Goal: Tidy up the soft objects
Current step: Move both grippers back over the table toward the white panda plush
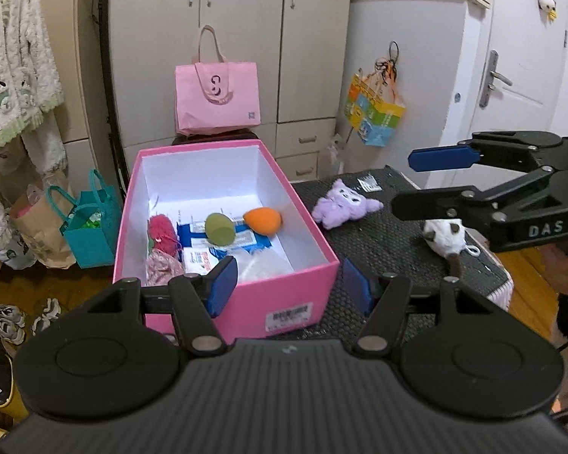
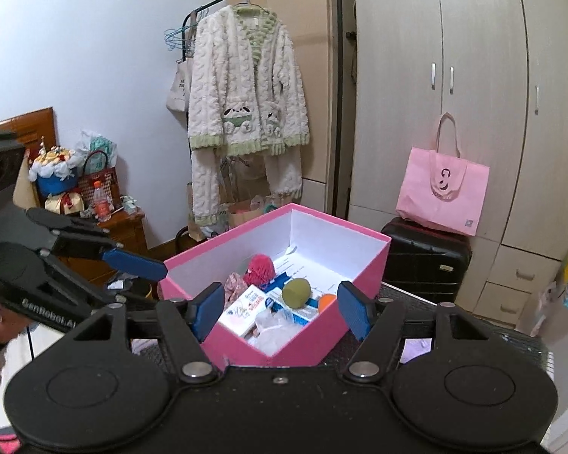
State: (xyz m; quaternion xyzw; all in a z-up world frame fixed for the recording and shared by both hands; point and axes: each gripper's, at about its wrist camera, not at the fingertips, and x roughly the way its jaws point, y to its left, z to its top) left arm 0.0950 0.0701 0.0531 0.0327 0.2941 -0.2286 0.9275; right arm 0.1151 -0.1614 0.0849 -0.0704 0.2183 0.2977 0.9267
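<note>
An open pink box (image 1: 246,304) stands on a black mesh mat (image 1: 378,265). Inside lie a green egg-shaped sponge (image 1: 219,229), an orange one (image 1: 263,221), a red fuzzy toy (image 1: 162,232), a pink cloth (image 1: 163,268), packets and a plastic bag. To the right of the box a purple plush (image 1: 340,206) and a white-and-brown plush (image 1: 445,236) lie on the mat. My left gripper (image 1: 289,287) hovers open before the box's near corner, holding nothing. My right gripper (image 2: 280,310) is open and empty above the box (image 2: 303,340), over the sponge (image 2: 296,292). In the left wrist view the right gripper (image 1: 424,181) hangs above the white plush.
A pink tote (image 1: 216,94) sits on a black suitcase (image 2: 426,261) behind the box, against wardrobes. A teal bag (image 1: 91,234), a paper bag and shoes (image 1: 7,321) are on the floor at left. A fluffy robe (image 2: 246,102) hangs on a rack. A door (image 1: 518,75) is at right.
</note>
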